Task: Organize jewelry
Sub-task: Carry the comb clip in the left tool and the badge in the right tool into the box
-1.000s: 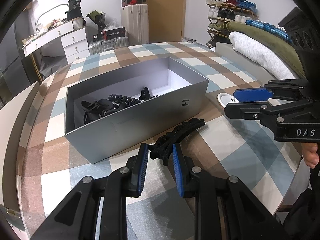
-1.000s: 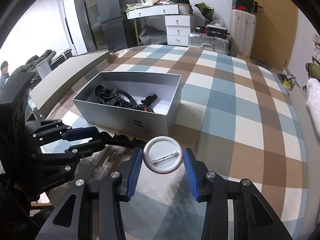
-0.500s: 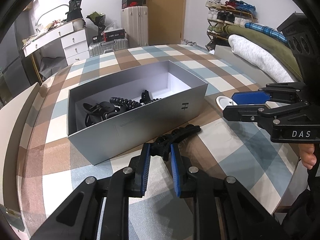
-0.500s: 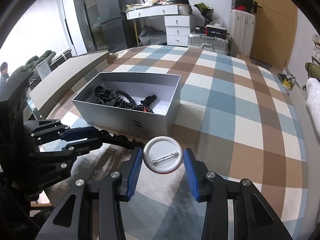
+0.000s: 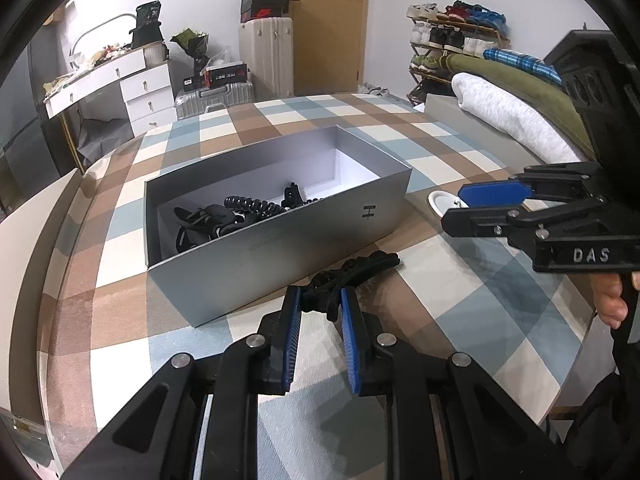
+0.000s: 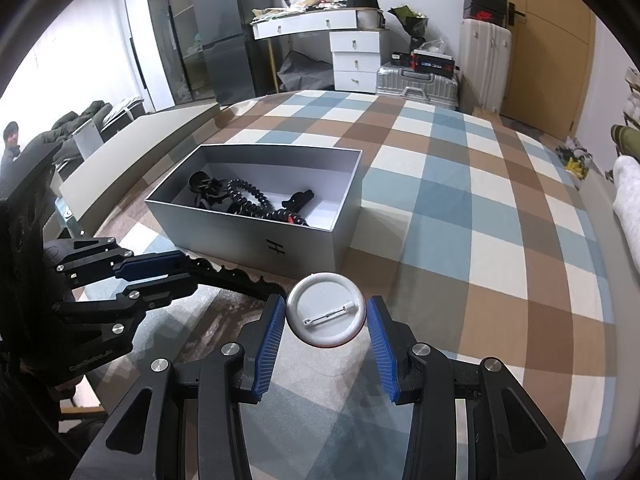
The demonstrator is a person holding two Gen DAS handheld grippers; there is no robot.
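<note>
A long black hair claw clip (image 5: 356,268) lies on the checked cloth in front of the grey box (image 5: 320,232). My left gripper (image 5: 320,308) is shut on the clip's near end; it shows in the right wrist view (image 6: 156,276) with the clip (image 6: 240,280) sticking out. A round white pin badge (image 6: 326,314), back side up, sits between the fingers of my right gripper (image 6: 326,320), which is open with gaps on both sides. The grey box (image 6: 256,236) holds a black coiled hair tie (image 6: 248,200) and other black clips (image 5: 204,220).
The round table carries a blue, brown and white checked cloth (image 6: 460,200). A bed with rolled blankets (image 5: 512,116) is at the right. A white desk with drawers (image 6: 352,52) and suitcases (image 6: 416,80) stand beyond the table.
My left gripper has moved forward and closed its fingers on the near end of the black claw clip. The right gripper and the badge have not moved.
</note>
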